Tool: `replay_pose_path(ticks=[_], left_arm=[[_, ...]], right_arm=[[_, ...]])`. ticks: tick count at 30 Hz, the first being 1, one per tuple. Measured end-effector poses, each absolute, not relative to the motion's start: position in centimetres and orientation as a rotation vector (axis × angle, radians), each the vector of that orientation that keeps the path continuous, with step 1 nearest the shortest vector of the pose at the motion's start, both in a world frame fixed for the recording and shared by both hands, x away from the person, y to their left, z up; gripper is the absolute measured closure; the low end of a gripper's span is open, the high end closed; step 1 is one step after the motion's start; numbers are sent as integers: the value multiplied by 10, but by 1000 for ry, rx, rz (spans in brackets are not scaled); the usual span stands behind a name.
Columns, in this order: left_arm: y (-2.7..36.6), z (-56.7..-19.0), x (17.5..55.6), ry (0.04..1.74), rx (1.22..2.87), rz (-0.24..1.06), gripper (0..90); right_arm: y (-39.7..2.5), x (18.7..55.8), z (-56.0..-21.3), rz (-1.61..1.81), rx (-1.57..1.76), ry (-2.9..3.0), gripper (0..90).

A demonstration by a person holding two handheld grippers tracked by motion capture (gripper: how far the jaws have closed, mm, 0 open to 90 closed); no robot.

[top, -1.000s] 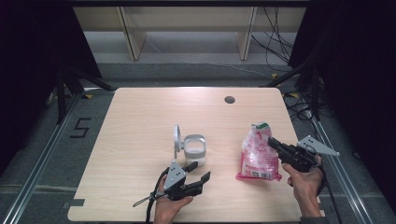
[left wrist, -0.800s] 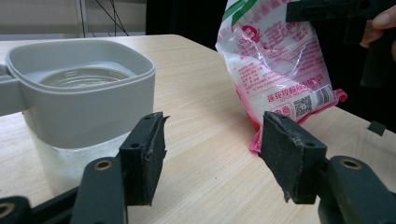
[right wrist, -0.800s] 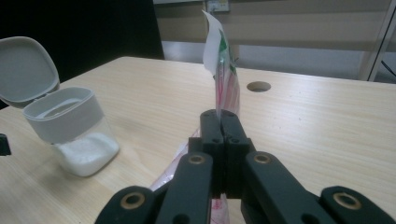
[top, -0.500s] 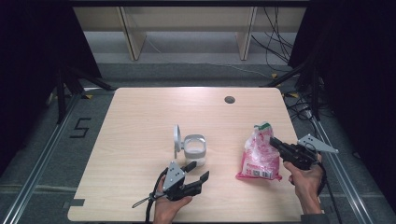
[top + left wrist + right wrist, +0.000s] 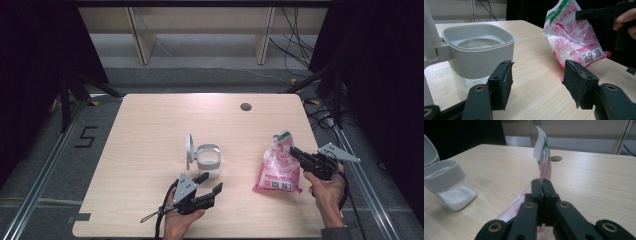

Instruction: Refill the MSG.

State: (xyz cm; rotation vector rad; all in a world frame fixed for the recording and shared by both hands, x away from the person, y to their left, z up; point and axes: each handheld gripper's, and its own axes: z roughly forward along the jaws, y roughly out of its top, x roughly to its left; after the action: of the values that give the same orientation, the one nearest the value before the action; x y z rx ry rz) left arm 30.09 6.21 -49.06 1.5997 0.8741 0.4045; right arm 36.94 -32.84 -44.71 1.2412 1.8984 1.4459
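Looking down from the high view, a pale wooden tabletop (image 5: 150, 130) fills the middle of the frame. Right of centre lies a pink and white plastic bag (image 5: 278, 167), its lower end resting on the wood and its top lifted. The right tongs (image 5: 294, 151), at the right edge, are clenched on the bag's upper part. Near the centre stands a small clear container (image 5: 207, 161) with a grey rim and its hinged lid (image 5: 189, 148) raised upright on the left side. The left tongs (image 5: 209, 182) sit at lower centre, released, just short of the container.

In the left gripper view, the two black jaws stand wide apart at the bottom of the frame with nothing between them. The container (image 5: 477, 50) fills the upper left, open at the top. The bag (image 5: 571, 37) hangs at the upper right, with the right tongs (image 5: 586, 12) pinching it near the top.

In the right gripper view, the jaws meet at lower centre, shut on the bag (image 5: 544, 162), whose green-edged top rises above them. The container (image 5: 449, 187) sits at the left, white grains in its bottom.

Judging from this, the risk is a slip: the thin film is held by a narrow pinch, so the bag could slide free or spill beside the container, which nothing steadies.
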Motion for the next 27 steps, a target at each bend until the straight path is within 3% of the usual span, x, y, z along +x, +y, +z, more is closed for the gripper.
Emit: replay_pose_path(ticks=[27], left_arm=[[70, -490, 301, 866, 1607, 424, 386]], right_arm=[[-336, 377, -460, 1368, 1260, 1906, 900]])
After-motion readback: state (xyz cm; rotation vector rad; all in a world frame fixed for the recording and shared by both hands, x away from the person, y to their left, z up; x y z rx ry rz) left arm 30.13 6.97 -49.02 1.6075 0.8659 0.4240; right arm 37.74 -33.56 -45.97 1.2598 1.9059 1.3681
